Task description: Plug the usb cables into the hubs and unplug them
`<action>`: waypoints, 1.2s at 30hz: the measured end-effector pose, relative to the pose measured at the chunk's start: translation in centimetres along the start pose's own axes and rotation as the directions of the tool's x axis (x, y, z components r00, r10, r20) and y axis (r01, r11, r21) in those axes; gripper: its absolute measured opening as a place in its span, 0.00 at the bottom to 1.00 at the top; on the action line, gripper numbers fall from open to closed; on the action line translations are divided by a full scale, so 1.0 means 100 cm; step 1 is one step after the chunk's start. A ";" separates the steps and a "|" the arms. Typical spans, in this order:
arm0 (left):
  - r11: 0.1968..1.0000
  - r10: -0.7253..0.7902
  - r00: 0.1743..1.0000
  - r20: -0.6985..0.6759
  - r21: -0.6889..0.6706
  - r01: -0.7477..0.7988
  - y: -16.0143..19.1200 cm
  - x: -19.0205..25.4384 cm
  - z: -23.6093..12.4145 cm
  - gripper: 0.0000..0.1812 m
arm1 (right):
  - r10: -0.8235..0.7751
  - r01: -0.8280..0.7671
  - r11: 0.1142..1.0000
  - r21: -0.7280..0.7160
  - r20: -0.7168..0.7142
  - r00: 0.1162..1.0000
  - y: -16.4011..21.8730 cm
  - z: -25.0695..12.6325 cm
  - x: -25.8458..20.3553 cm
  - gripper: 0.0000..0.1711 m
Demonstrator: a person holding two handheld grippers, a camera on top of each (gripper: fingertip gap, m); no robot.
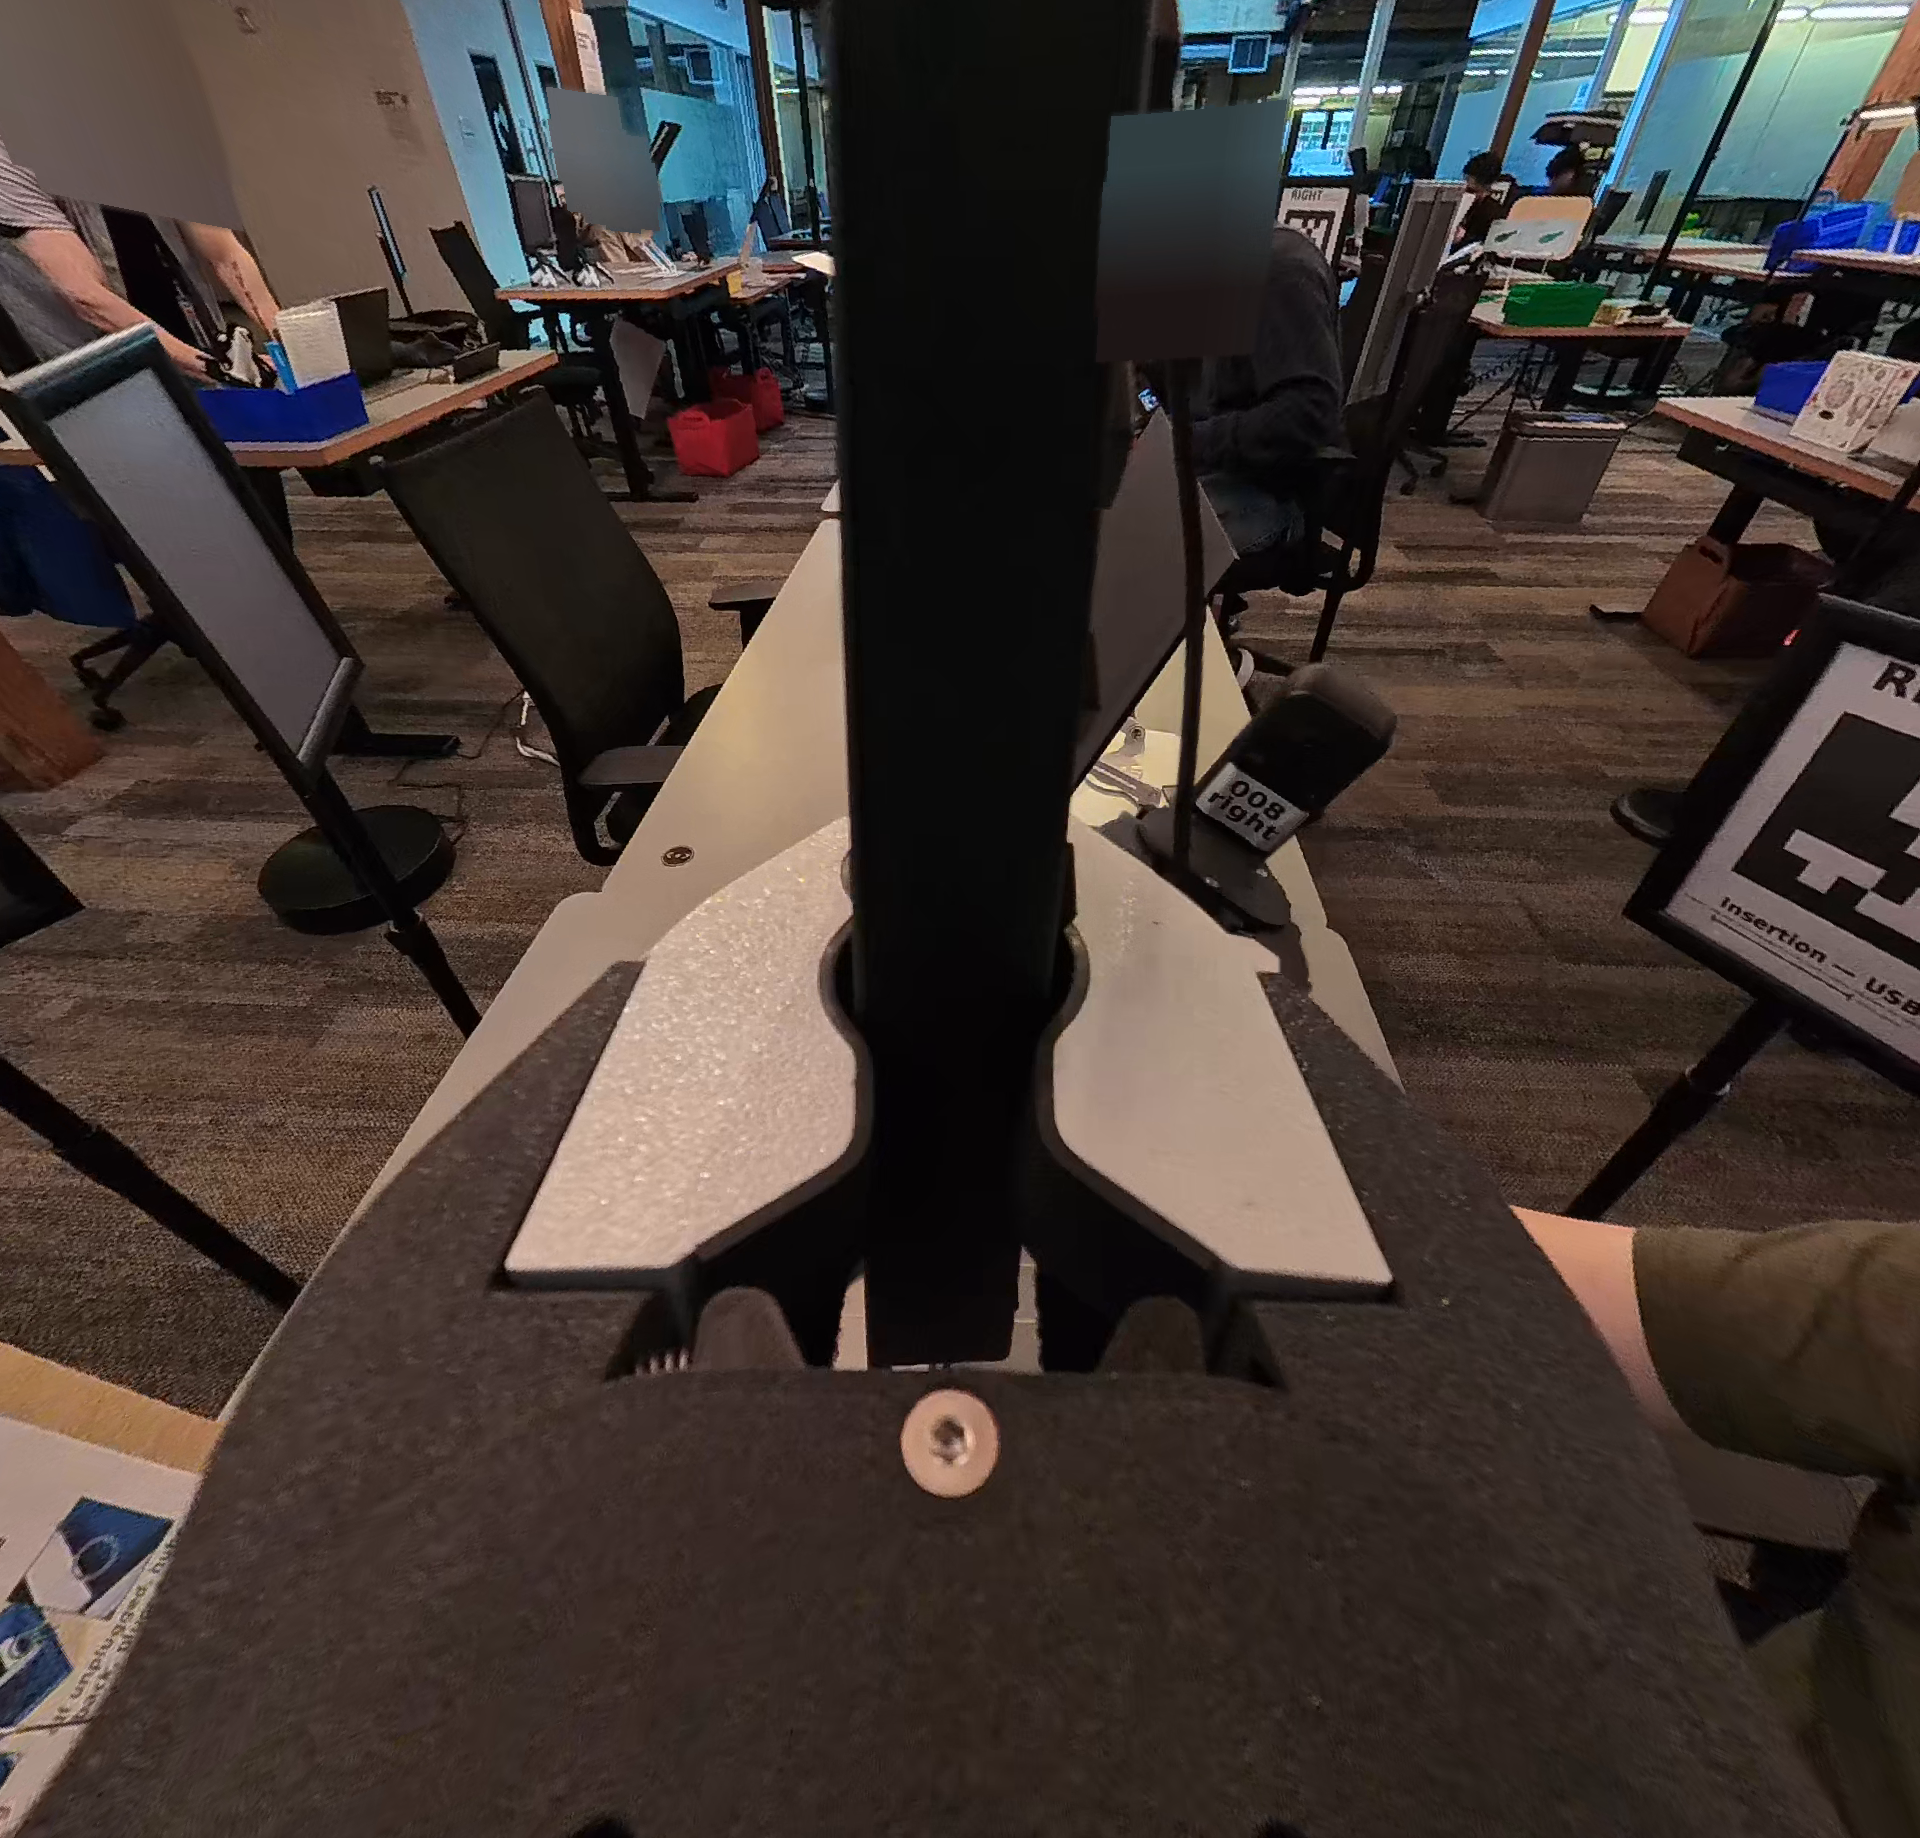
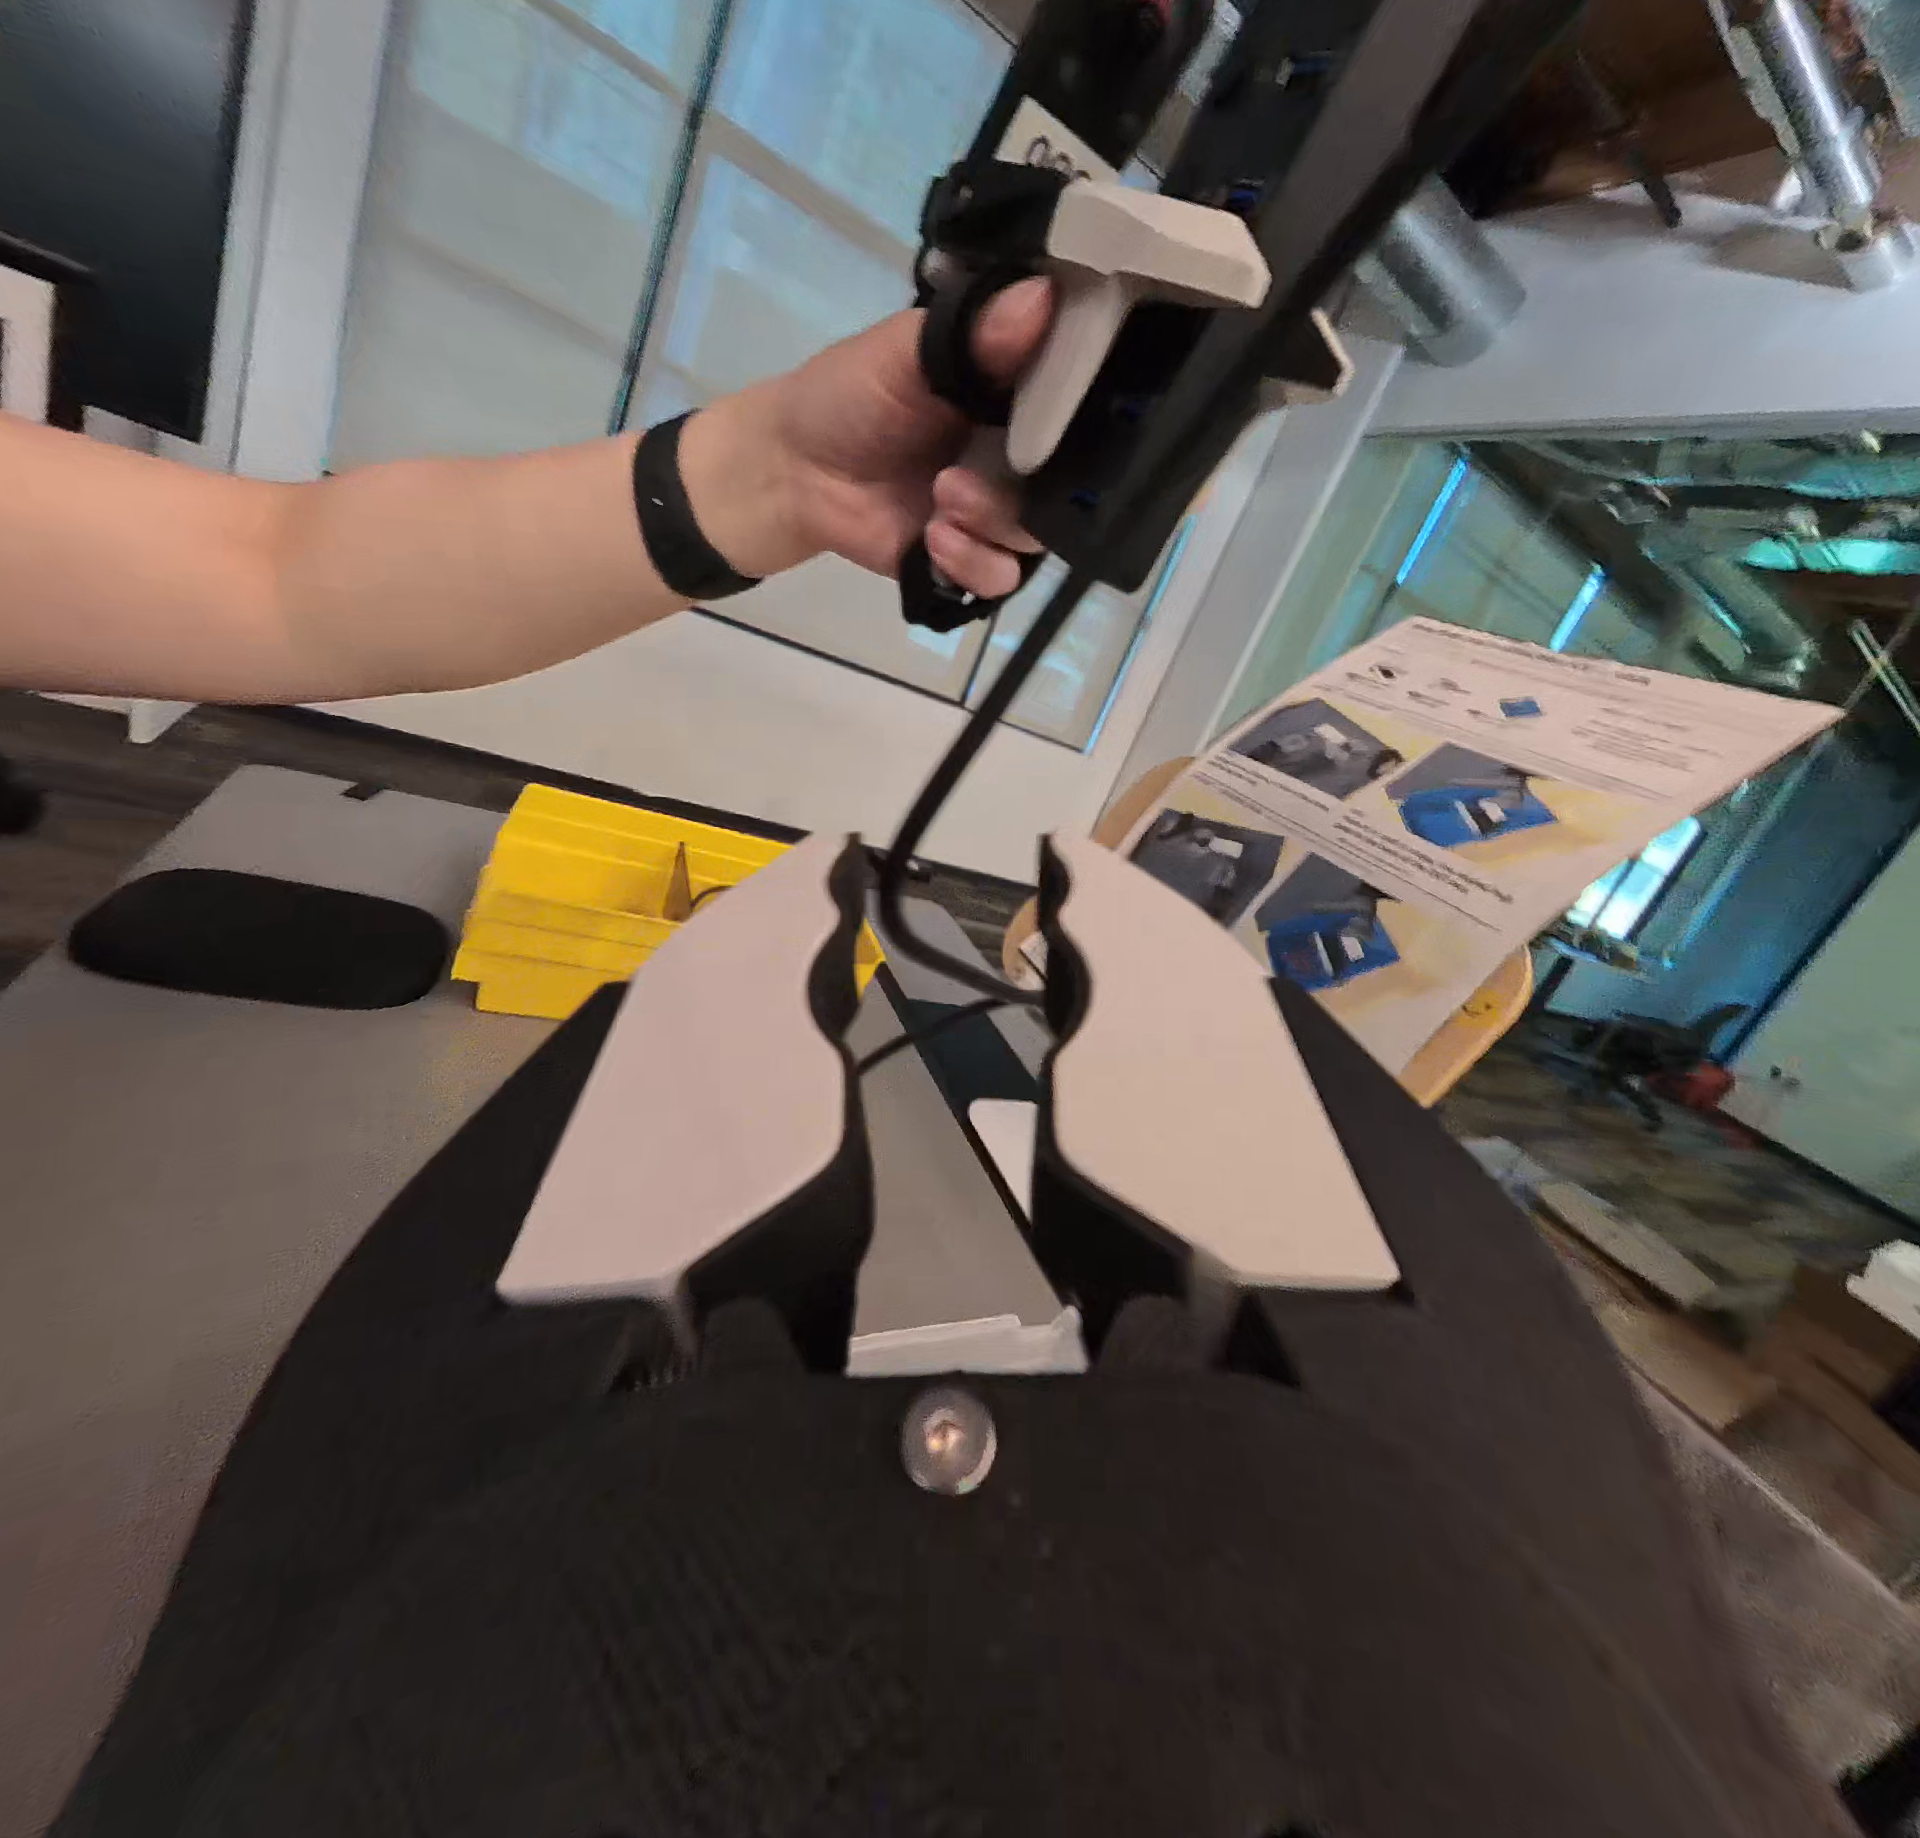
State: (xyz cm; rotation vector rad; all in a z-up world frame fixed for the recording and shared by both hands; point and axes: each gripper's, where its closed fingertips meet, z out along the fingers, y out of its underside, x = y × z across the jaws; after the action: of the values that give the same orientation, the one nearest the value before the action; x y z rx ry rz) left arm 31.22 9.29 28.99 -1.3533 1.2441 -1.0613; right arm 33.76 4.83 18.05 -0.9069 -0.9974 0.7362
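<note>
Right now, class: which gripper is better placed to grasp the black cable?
Right. The right gripper is open with the black cable at its fingertips; the left gripper is clamped on the hub.

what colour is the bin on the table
Yellow; the bin shows best in the right wrist view.

Hub (image 1: 966,541) top beyond frame edge

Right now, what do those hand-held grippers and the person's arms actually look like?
Each gripper has a rough black body, a silver screw at its centre and two flat white fingers with wavy inner edges. The left gripper's handle is white and black, with a black cable hanging below. The left wrist wears a black band; the other arm has an olive sleeve.
</note>
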 end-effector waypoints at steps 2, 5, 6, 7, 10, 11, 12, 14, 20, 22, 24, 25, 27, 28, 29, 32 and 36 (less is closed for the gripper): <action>1.000 0.003 1.000 0.002 -0.006 -0.003 0.001 0.000 0.002 0.15 | 0.003 -0.003 0.999 -0.033 0.006 1.000 0.006 -0.001 0.002 0.04; 1.000 0.029 0.999 0.027 -0.011 -0.029 -0.002 -0.008 0.005 0.15 | -0.159 0.123 0.980 -0.159 -0.246 0.956 0.018 -0.016 0.041 0.03; 0.999 0.033 0.999 0.039 -0.017 -0.032 -0.003 -0.012 0.006 0.15 | -0.263 0.200 0.958 -0.203 -0.354 0.898 0.016 -0.025 0.056 0.03; 0.999 0.034 0.998 0.047 -0.024 -0.033 -0.004 -0.016 0.008 0.15 | -0.352 0.272 0.933 -0.236 -0.437 0.828 0.010 -0.034 0.066 0.03; 0.998 0.028 0.998 0.055 -0.061 -0.025 -0.002 -0.023 0.019 0.15 | -0.477 0.333 0.875 -0.352 -0.499 0.723 0.018 -0.049 0.081 0.03; 0.997 0.024 0.998 0.056 -0.075 -0.020 0.002 -0.024 0.023 0.15 | -0.478 0.295 0.862 -0.413 -0.466 0.744 0.034 -0.050 0.084 0.03; 0.996 0.019 0.999 0.050 -0.092 -0.014 0.007 -0.024 0.028 0.15 | -0.439 0.230 0.852 -0.471 -0.402 0.803 0.057 -0.049 0.082 0.03; 0.988 0.018 0.999 0.050 -0.151 -0.011 0.027 -0.026 0.036 0.15 | -0.204 0.032 0.833 -0.553 -0.254 0.945 0.105 -0.047 0.062 0.03; 0.953 -0.066 0.995 0.069 -0.291 0.084 0.104 -0.039 0.054 0.15 | 0.093 -0.190 0.620 -0.762 -0.169 0.981 0.191 -0.064 0.037 0.03; 0.938 -0.100 0.992 0.077 -0.326 0.120 0.129 -0.045 0.057 0.15 | 0.097 -0.218 0.502 -0.837 -0.196 0.976 0.218 -0.076 0.037 0.03; 0.930 -0.133 0.987 0.094 -0.334 0.157 0.150 -0.050 0.058 0.15 | 0.132 -0.225 0.434 -0.873 -0.185 0.974 0.238 -0.082 0.030 0.04; 0.927 -0.155 0.983 0.094 -0.330 0.178 0.160 -0.052 0.059 0.15 | 0.147 -0.221 0.426 -0.877 -0.174 0.974 0.244 -0.082 0.027 0.04; 0.918 -0.210 0.973 0.094 -0.323 0.230 0.180 -0.055 0.060 0.15 | 0.202 -0.243 0.415 -0.877 -0.171 0.964 0.252 -0.085 0.021 0.04; 0.910 -0.230 0.967 0.108 -0.328 0.253 0.192 -0.058 0.060 0.14 | 0.224 -0.257 0.408 -0.876 -0.177 0.958 0.254 -0.087 0.018 0.04; 0.898 -0.246 0.961 0.125 -0.343 0.274 0.204 -0.062 0.059 0.14 | 0.245 -0.266 0.405 -0.875 -0.177 0.953 0.254 -0.089 0.015 0.05; 0.846 -0.228 0.960 0.160 -0.456 0.277 0.246 -0.069 0.056 0.15 | 0.309 -0.298 0.424 -0.855 -0.173 0.935 0.248 -0.093 0.004 0.11; 0.772 -0.263 0.947 0.183 -0.548 0.321 0.279 -0.071 0.050 0.15 | 0.363 -0.371 0.439 -0.818 -0.216 0.906 0.226 -0.107 0.001 0.19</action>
State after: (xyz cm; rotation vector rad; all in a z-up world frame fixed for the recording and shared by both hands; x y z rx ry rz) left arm 31.44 16.80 0.77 -2.0974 1.3678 -0.8341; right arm 41.17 11.78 -4.79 -2.0665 -1.1754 0.5679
